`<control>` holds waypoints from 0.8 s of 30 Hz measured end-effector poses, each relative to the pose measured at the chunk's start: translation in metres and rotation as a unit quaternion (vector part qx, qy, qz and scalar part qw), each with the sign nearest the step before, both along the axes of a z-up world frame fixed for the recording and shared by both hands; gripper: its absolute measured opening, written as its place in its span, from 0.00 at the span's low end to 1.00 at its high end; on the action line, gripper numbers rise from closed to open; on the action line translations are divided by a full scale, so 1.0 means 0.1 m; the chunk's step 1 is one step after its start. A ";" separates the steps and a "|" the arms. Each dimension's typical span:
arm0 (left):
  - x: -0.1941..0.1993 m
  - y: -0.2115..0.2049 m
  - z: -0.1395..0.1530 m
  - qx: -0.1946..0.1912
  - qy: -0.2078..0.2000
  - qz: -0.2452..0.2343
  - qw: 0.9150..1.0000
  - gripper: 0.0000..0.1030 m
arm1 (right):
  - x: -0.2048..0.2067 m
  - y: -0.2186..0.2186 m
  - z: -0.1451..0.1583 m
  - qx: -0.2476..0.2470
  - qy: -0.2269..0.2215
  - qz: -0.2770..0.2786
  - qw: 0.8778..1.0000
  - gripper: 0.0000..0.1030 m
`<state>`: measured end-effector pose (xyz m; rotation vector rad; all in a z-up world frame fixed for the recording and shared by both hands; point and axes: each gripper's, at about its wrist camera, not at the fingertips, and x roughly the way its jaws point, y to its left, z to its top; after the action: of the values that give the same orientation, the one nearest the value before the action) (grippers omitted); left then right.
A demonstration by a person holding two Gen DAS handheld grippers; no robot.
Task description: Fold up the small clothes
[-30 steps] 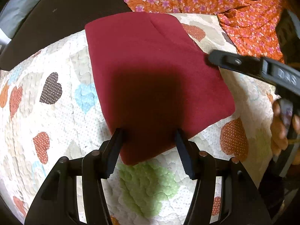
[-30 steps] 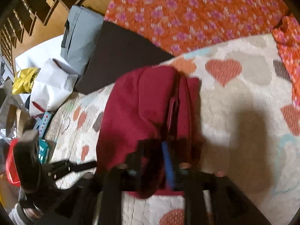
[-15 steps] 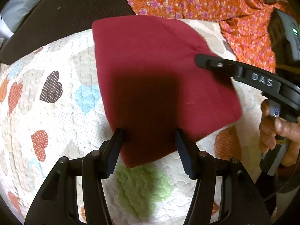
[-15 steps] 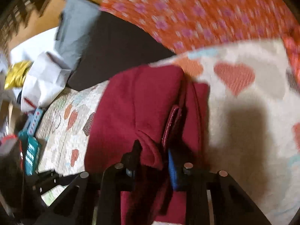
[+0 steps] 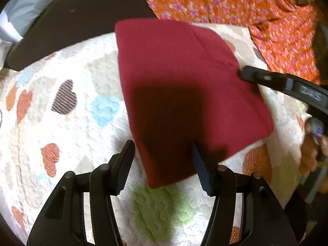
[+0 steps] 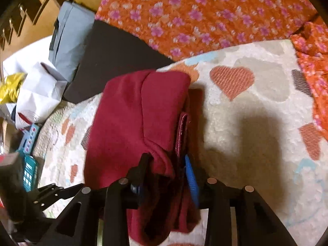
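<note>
A folded dark red garment [image 5: 184, 86] lies on a quilt [image 5: 61, 123] patterned with hearts, with an orange floral cloth [image 5: 235, 6] beyond it. The left tongs [image 5: 162, 160] stand part open over the garment's near corner, which lies between the fingers without being pinched. The right tongs [image 6: 166, 170] straddle the bunched side edge of the garment; their jaws have just been opening, and the fabric sits loosely between them.
</note>
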<state>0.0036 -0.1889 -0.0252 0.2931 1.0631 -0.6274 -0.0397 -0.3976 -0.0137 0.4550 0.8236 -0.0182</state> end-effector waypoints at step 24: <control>0.46 -0.04 -0.09 -0.027 -0.023 0.084 0.996 0.68 | 0.53 0.26 -0.10 -0.098 0.018 0.047 0.994 0.29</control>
<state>0.0500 -0.1926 -0.0342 0.1684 1.0132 -0.4946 0.0131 -0.3720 -0.0236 0.2320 0.8682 -0.0198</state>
